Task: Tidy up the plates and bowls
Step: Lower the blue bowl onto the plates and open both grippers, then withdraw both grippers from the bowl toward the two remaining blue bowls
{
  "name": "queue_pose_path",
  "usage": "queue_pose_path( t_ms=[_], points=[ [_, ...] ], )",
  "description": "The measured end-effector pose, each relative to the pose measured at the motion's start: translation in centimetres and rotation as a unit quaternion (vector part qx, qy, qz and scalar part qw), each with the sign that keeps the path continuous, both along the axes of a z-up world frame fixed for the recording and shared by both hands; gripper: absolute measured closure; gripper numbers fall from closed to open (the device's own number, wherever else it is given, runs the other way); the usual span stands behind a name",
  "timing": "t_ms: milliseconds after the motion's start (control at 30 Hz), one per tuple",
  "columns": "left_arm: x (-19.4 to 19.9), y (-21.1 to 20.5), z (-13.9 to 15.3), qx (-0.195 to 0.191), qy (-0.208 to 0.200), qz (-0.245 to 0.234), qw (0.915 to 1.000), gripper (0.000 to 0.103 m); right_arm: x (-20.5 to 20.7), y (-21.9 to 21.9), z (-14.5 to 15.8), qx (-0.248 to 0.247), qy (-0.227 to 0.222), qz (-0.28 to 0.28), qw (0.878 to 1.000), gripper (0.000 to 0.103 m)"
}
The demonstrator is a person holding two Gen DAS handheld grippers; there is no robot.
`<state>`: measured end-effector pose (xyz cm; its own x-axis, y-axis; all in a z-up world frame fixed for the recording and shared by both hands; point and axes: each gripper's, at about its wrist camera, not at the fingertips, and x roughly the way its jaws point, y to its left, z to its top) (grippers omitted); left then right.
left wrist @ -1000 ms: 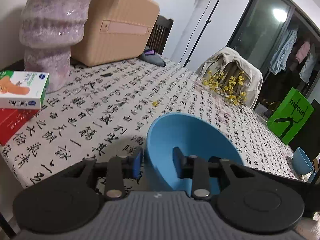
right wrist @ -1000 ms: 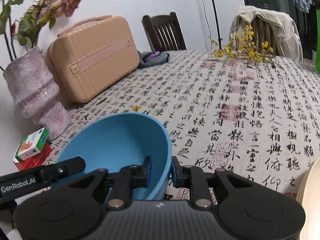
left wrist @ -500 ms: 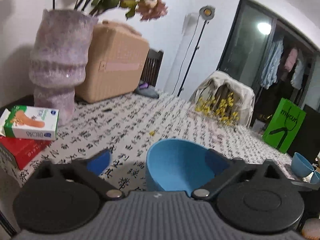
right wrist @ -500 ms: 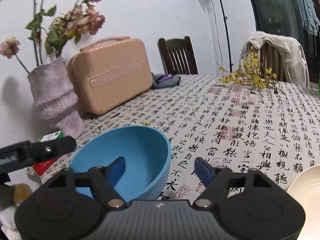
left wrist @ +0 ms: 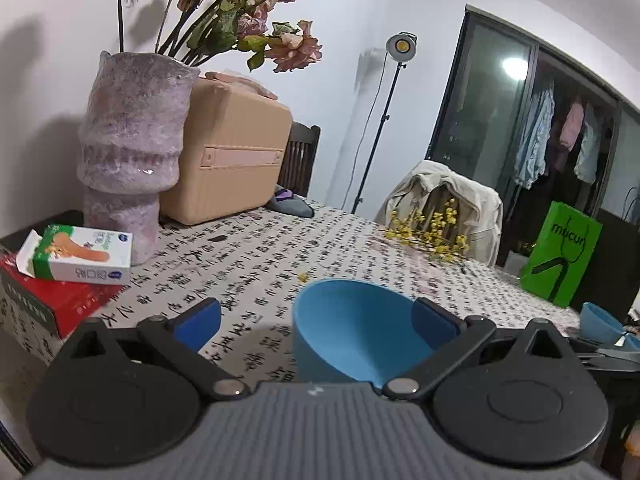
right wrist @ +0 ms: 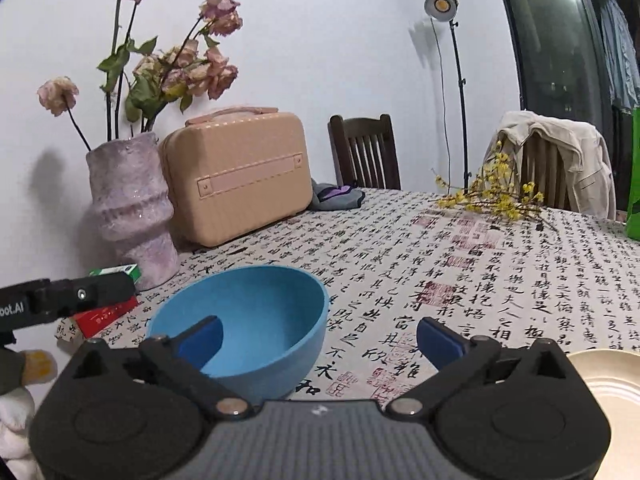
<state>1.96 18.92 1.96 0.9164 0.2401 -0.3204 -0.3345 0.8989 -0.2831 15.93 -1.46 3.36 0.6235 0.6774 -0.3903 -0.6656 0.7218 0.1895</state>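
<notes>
Left wrist view, blue bowl (left wrist: pixel 352 328) base hidden, left tongs (left wrist: pixel 316 320) wide, right tongs (right wrist: pixel 318 338) opening, empty.

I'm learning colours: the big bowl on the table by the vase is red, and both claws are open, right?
Not quite. The bowl is blue, not red; the right wrist view shows it best. It does sit on the table by the vase, and both the left claw and the right claw are open.
</notes>
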Motion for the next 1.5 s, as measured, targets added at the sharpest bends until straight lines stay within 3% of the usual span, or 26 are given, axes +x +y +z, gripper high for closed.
queue_pose_path(
  t_ms=[667, 1500],
  points=[
    [1.4, -3.5, 1.2, 0.002, -0.021, -0.055, 0.9982, 0.0, 0.7, -7.2, 1.0, 0.014, -0.01, -0.082, 0.996, 0.0],
    [7.2, -11.1, 3.1, -0.012, -0.007, -0.149, 0.9887, 0.0, 2.6, -17.1, 2.1, 0.019, -0.01, -0.162, 0.987, 0.0]
  ],
)
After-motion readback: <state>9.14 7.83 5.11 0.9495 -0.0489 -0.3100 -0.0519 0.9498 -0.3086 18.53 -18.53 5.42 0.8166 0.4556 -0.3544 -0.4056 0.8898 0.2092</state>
